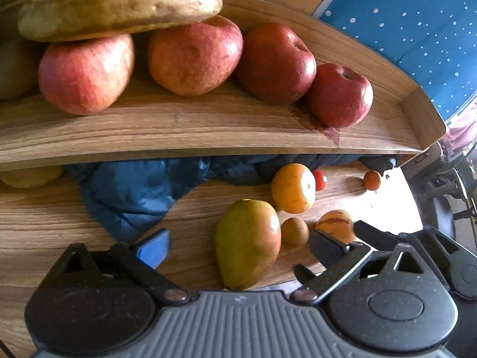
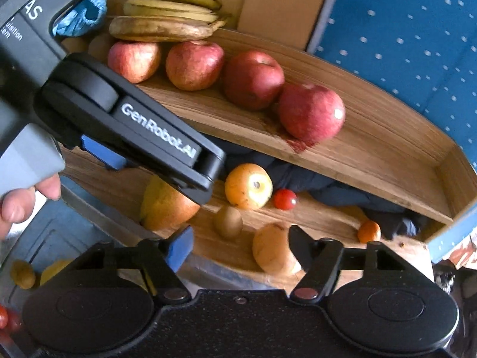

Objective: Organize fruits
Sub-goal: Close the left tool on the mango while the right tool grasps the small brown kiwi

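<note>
Mango (image 1: 247,243) lies on the lower wooden shelf (image 1: 59,223) between the spread fingers of the left gripper (image 1: 238,247), untouched. Just beyond it sit a kiwi (image 1: 295,231) and a yellow apple (image 1: 293,188), with a cherry tomato (image 1: 319,180) behind. The right gripper (image 2: 238,244) is also spread, empty, its black finger beside a pale fruit (image 2: 272,252). Farther ahead, four red apples (image 1: 193,56) line the upper shelf (image 1: 208,137) under bananas (image 1: 119,9).

A two-tier wooden shelf (image 1: 208,131) crosses mid-frame, with a blue white-dotted wall (image 1: 417,15) at upper right, a cardboard panel (image 2: 283,3) top centre, and bright light at right.
</note>
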Demonstrator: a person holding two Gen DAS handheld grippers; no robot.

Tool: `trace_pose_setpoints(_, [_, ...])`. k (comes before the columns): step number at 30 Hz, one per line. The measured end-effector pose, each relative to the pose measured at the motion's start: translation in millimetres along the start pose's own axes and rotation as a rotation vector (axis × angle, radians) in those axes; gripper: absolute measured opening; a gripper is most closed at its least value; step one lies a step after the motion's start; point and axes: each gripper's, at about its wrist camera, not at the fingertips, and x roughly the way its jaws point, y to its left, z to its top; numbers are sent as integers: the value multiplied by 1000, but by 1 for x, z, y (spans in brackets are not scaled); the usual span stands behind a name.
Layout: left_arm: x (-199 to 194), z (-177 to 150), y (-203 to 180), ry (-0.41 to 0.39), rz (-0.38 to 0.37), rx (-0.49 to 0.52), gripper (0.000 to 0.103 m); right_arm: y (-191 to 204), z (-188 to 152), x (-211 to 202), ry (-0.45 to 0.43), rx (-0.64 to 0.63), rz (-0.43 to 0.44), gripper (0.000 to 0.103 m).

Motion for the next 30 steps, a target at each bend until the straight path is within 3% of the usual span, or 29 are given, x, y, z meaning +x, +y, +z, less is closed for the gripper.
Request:
trace_pose_setpoints(4, [4, 1, 0, 10, -19, 6, 90, 3, 4, 9, 13, -28, 11, 57])
trace_pose_setpoints(13, [7, 4, 4, 12, -61, -6, 70, 12, 7, 22, 30, -87, 11, 48])
trace_pose_setpoints(30, [12, 5, 7, 31, -53, -14, 62, 17, 13, 38, 83, -143, 26, 38])
